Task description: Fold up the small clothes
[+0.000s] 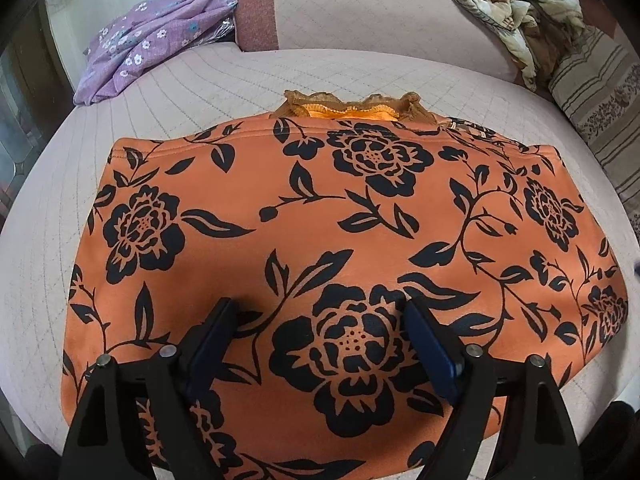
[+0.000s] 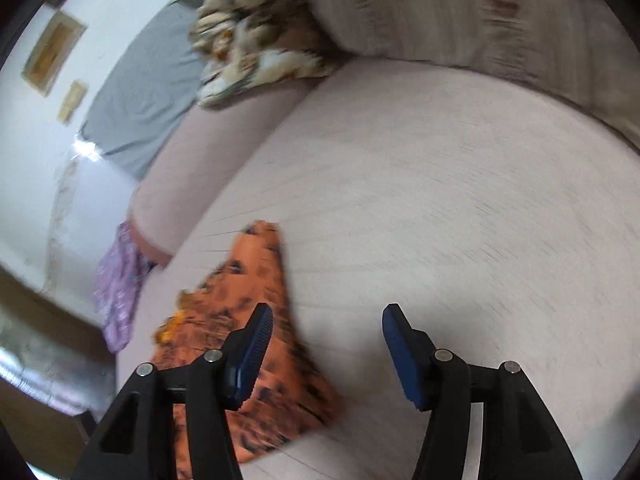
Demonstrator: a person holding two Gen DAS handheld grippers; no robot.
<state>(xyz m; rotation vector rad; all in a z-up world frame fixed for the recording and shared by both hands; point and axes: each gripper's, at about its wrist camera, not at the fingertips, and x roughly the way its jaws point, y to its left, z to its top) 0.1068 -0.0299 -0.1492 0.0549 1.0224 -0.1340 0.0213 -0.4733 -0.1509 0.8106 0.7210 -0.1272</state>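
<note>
An orange garment with black flower print lies folded flat on the pale quilted sofa seat, its lace-trimmed edge sticking out at the far side. My left gripper is open, its blue-padded fingertips resting on or just above the near part of the cloth. In the blurred right wrist view the same garment lies at the lower left, and my right gripper is open and empty above the seat, to the garment's right.
A purple flowered cloth lies at the far left of the seat; it also shows in the right wrist view. A crumpled beige patterned cloth lies on the sofa back. A striped cushion stands at the right.
</note>
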